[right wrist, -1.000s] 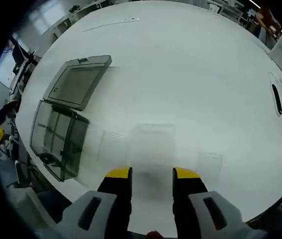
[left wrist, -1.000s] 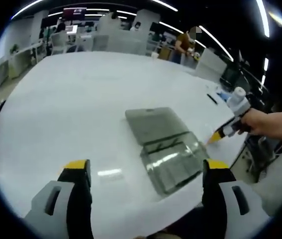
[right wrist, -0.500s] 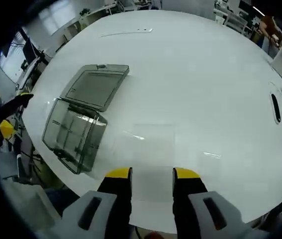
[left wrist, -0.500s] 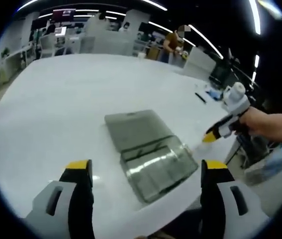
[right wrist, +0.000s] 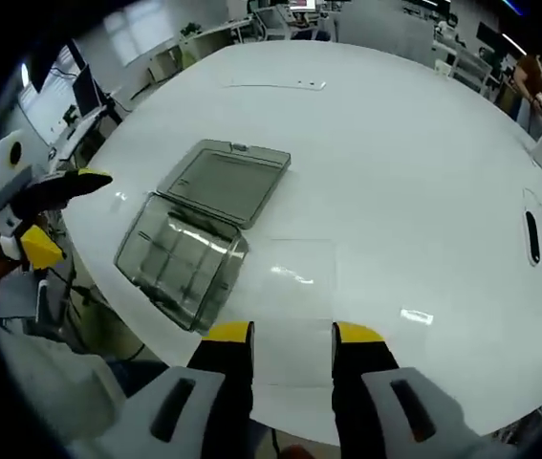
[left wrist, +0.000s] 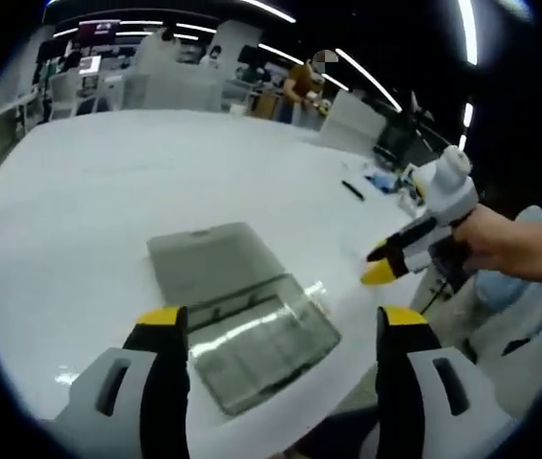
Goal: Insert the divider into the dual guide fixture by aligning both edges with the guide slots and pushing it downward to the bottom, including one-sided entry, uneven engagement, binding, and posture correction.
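Open-plan office: desks (right wrist: 204, 33), monitors (left wrist: 89, 65), ceiling strip lights (left wrist: 366, 78), large white table (right wrist: 395, 163).

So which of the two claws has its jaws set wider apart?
The left claw: its jaws stand far apart with the box between them in view. The right claw leaves just a narrow gap.

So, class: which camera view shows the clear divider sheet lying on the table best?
The right gripper view: the divider sheet lies flat beside the open box. In the left gripper view I cannot make it out.
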The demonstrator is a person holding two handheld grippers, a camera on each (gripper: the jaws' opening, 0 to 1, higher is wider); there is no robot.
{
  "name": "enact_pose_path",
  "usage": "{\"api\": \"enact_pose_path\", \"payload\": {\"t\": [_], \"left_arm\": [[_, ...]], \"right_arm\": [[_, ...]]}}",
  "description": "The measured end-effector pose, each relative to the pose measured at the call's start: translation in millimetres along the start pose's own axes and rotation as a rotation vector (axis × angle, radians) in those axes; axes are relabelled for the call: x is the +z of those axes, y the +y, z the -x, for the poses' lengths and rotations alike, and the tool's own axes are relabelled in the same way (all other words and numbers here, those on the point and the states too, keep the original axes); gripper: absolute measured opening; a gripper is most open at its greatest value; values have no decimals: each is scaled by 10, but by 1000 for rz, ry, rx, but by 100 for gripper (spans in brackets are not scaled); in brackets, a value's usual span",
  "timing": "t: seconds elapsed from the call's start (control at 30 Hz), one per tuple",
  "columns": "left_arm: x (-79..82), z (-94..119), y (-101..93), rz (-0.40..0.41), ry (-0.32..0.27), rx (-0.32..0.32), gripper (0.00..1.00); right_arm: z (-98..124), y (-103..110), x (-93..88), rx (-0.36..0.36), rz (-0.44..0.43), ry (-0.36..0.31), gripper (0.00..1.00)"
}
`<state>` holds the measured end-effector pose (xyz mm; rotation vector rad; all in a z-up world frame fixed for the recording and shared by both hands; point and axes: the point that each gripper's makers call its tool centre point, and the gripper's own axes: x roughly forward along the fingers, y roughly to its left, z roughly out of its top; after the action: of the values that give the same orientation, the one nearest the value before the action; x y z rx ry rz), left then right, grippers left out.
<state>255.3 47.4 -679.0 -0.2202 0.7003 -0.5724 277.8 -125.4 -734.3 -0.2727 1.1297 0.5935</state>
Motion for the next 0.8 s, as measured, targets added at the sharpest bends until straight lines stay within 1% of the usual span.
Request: {"api": "enact_pose_path", "payload": {"t": [0.1,0.17,0.3,0.37,0.47,0.7,0.8], "left_arm": [[5,-26,-91,14,-11,-34,71],[4,-41,-132,25,-15,-47,69],[30,-68,-220,48,-39,-84,60],[39,-75,-245,55,-45,-92,59],[65,-86,-306,71,-61,-116,53],[77,-126,-366,108,-77,-140,43],[91,-134,-388,144,-93,-156,39]], "right_arm": [[44,83,41,14,18,-15,27],[78,149,73,24,33,-24,27],[107,270,116,45,58,-41,27],[117,323,127,54,66,-46,27],[154,454,163,74,86,-58,26],[169,655,231,111,115,-76,26],[179,730,253,124,125,-81,26]]}}
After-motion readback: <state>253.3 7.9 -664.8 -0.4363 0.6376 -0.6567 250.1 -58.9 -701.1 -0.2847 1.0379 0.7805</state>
